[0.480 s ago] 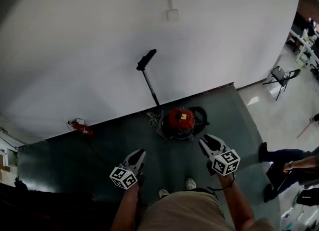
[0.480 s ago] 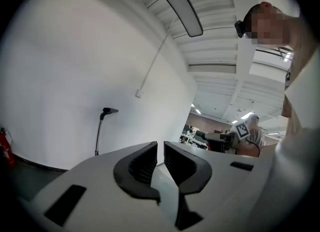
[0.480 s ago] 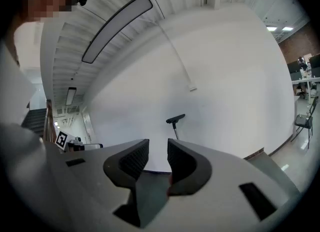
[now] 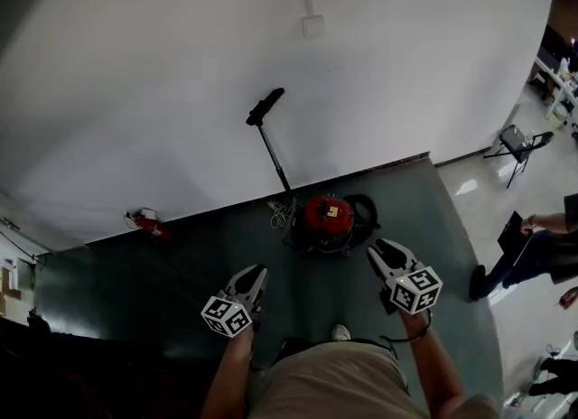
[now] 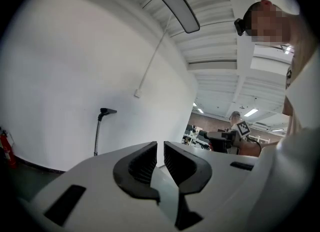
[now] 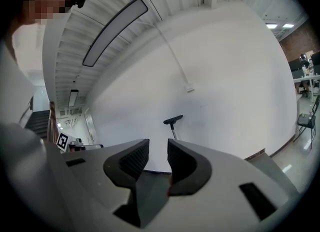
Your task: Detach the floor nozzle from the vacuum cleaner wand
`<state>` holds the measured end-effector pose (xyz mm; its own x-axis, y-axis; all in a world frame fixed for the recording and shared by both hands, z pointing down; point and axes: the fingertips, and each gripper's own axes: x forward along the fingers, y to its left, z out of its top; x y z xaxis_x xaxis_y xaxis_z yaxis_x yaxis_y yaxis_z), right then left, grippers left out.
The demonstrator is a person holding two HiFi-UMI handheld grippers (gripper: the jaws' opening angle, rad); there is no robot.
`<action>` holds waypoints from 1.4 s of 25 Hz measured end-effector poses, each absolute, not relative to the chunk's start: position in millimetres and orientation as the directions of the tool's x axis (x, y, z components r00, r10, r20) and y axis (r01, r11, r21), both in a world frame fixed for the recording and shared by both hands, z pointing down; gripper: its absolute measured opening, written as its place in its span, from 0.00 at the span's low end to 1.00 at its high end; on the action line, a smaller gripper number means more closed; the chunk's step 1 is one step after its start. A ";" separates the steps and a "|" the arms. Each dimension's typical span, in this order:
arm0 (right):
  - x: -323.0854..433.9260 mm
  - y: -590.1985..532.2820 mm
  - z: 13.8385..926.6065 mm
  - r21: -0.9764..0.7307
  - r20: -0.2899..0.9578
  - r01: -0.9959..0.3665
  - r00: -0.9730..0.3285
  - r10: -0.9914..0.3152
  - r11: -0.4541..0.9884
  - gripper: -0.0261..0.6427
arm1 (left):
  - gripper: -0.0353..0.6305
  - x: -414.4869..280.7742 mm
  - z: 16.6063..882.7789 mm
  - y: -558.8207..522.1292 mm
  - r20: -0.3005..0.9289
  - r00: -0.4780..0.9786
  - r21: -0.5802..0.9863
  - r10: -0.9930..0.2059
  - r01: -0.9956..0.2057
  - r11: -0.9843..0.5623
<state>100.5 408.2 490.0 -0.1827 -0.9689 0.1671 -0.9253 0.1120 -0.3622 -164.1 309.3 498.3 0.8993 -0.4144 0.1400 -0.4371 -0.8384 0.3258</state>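
Black floor nozzle (image 4: pixel 265 107): seated on the upper end of the wand (image 4: pixel 275 157), not detached. The wand stands tilted, propped against the white wall (image 4: pixel 163 74) with the nozzle end uppermost. Whether the nozzle touches the wall or sits just off it, I cannot tell. The nozzle reads as a short dark bar set crosswise to the wand. The joint and any release catch are too small to make out.

The wand's lower end runs down to the red canister (image 4: pixel 327 218), which sits at the far edge of the dark green floor (image 4: pixel 117 309), where the floor meets the wall. A black hose (image 4: pixel 365 211) loops just beside the canister on its right.

Progress: nil, as far as the views show. You stand back from the vacuum, with bare floor between your feet and the canister. All steps remain: close in, steady the wand, take hold at the nozzle, free it.

Left gripper (image 4: pixel 255 273): jaws pressed together, nothing between them, held roughly level and aimed at the wall. Right gripper (image 4: pixel 380 248): the same, jaws together and empty. Judgement: you will need to spread both before any grasp, probably one on the wand and one at the nozzle neck.

Periphery: a small red object (image 4: pixel 144 223), possibly an extinguisher, lies toward the floor's far left corner. A folding chair (image 4: pixel 521 144) and a bystander (image 4: pixel 542 250) are beyond the right edge, well apart.
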 end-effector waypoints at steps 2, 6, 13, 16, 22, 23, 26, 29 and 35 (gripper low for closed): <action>101.6 408.4 494.1 -0.396 0.166 -0.910 -0.205 -0.965 0.125 0.22 | 0.12 -160.9 499.6 312.0 0.137 0.897 0.327 -0.419 -0.441 -0.836; 94.8 404.9 497.2 -0.416 0.171 -0.897 -0.239 -0.956 0.149 0.22 | 0.12 -163.1 499.4 311.8 0.147 0.892 0.327 -0.428 -0.453 -0.830; 77.7 381.2 504.8 -0.468 0.177 -0.867 -0.281 -0.943 0.171 0.22 | 0.12 -187.6 492.2 294.2 0.148 0.870 0.317 -0.470 -0.492 -0.811; 69.0 360.7 511.6 -0.472 0.188 -0.863 -0.297 -0.936 0.179 0.22 | 0.12 -198.7 503.0 279.6 0.156 0.863 0.336 -0.481 -0.504 -0.795; 57.0 314.9 504.1 -0.475 0.210 -0.865 -0.292 -0.933 0.164 0.22 | 0.12 -212.6 520.4 235.1 0.176 0.861 0.375 -0.477 -0.507 -0.776; 58.0 307.1 500.2 -0.471 0.213 -0.868 -0.289 -0.933 0.161 0.22 | 0.12 -212.3 520.2 224.5 0.173 0.863 0.377 -0.475 -0.504 -0.777; 68.1 279.9 494.1 -0.451 0.231 -0.881 -0.267 -0.936 0.140 0.22 | 0.12 -205.3 517.5 189.1 0.145 0.872 0.378 -0.467 -0.485 -0.789; 73.0 254.6 492.8 -0.446 0.245 -0.887 -0.252 -0.936 0.122 0.22 | 0.12 -196.3 515.8 159.7 0.113 0.884 0.381 -0.453 -0.460 -0.802; 69.5 219.4 495.1 -0.433 0.265 -0.893 -0.255 -0.930 0.121 0.22 | 0.12 -174.4 521.8 134.1 0.099 0.913 0.387 -0.395 -0.401 -0.830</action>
